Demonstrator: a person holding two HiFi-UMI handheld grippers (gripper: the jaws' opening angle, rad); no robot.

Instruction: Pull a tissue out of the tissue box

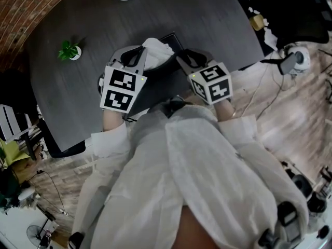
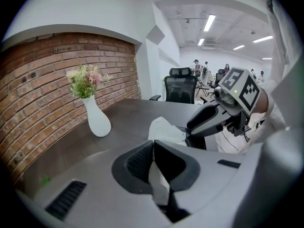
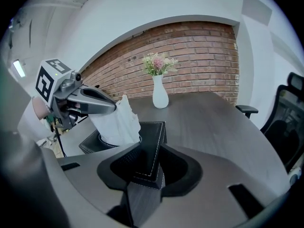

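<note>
Tissue box (image 3: 153,129): black with pale stitching round its edge; it stands on the dark table (image 1: 207,14), in front of the person and between the two grippers.
Tissue (image 3: 118,120): white and crumpled; it rises upright out of the opening in the top of the tissue box, and its lower part is in the box.
Left gripper (image 2: 153,148): on the tissue box's left, above its top; its jaws are pressed together with a strip of the white tissue pinched between the pads.
Right gripper (image 3: 152,148): on the tissue box's right; its jaws are closed on the near corner of the tissue box, one pad on each side of that corner.
Vase (image 2: 98,121): white, with pale pink and green flowers; it is beyond the tissue box, well apart from it, near the table's far edge.
Potted plant (image 1: 69,51): small, green, in a white pot; it is left of the tissue box, well apart.
Brick wall (image 2: 42,94): red; it curves round behind the table, past the vase as seen from the tissue box.
Office chair (image 2: 180,87): black; it stands at the table's edge, away from the tissue box.
</note>
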